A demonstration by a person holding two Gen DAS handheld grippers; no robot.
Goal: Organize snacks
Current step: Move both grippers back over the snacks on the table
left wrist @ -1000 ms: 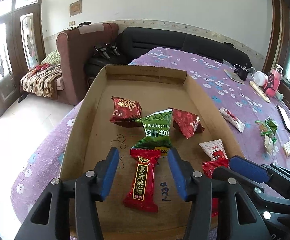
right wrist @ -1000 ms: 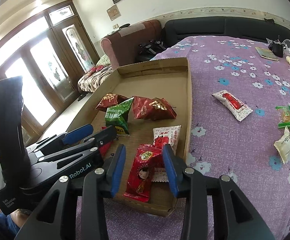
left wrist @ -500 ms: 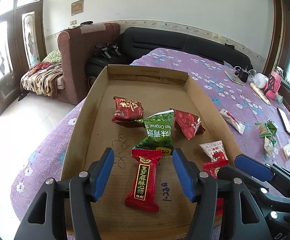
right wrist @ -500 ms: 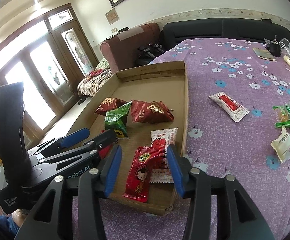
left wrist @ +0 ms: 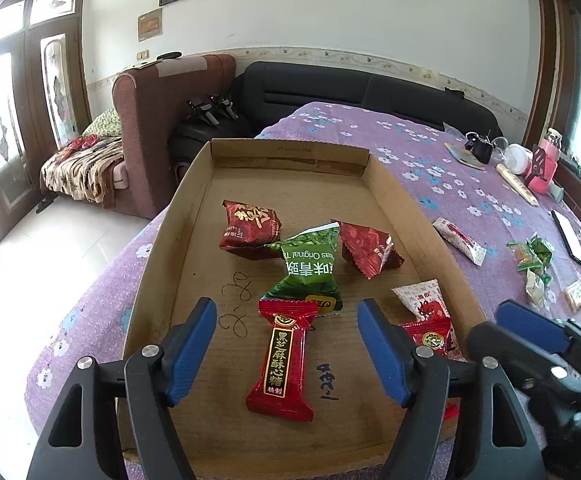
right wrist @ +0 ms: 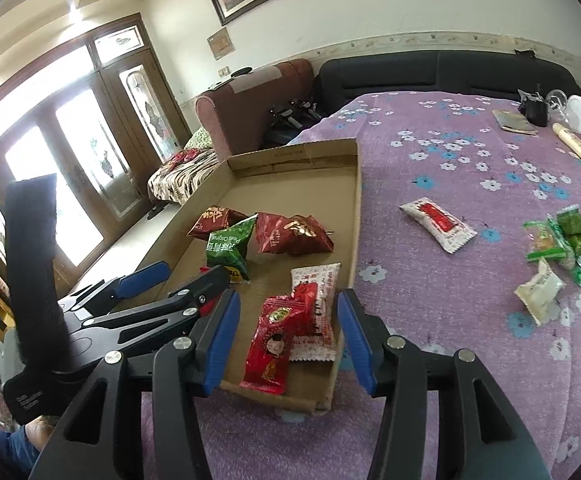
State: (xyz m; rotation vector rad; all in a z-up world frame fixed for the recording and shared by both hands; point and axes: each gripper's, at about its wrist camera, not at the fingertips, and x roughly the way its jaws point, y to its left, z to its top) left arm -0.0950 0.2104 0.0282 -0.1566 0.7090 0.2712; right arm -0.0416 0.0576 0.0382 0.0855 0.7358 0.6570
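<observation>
A cardboard tray (left wrist: 394, 184) on a purple flowered cloth holds several snack packets. My left gripper (left wrist: 285, 306) hovers over a long red candy packet (left wrist: 280, 360) that lies flat beside a green pea packet (left wrist: 310, 268). Its jaws are opening and its pads touch nothing. My right gripper (right wrist: 288, 300) is over the tray's near right corner (right wrist: 330, 392), jaws opening. Below its gap lie a red packet with a figure (right wrist: 270, 344) and a white-and-red packet (right wrist: 314, 304), both clear of the pads. Two dark red packets (left wrist: 250, 226) (left wrist: 368, 248) lie farther in.
Loose on the cloth right of the tray are a white-and-red packet (right wrist: 436, 224), green packets (right wrist: 562, 236) and a pale packet (right wrist: 538, 292). A phone (left wrist: 568, 236), a pink bottle (left wrist: 544, 164) and cups stand at the far right. An armchair (left wrist: 162, 120) and a black sofa (left wrist: 370, 88) are behind.
The jaws of both grippers have spread wider. The packets under them have stayed flat on the tray, and neither hand has shifted noticeably.
</observation>
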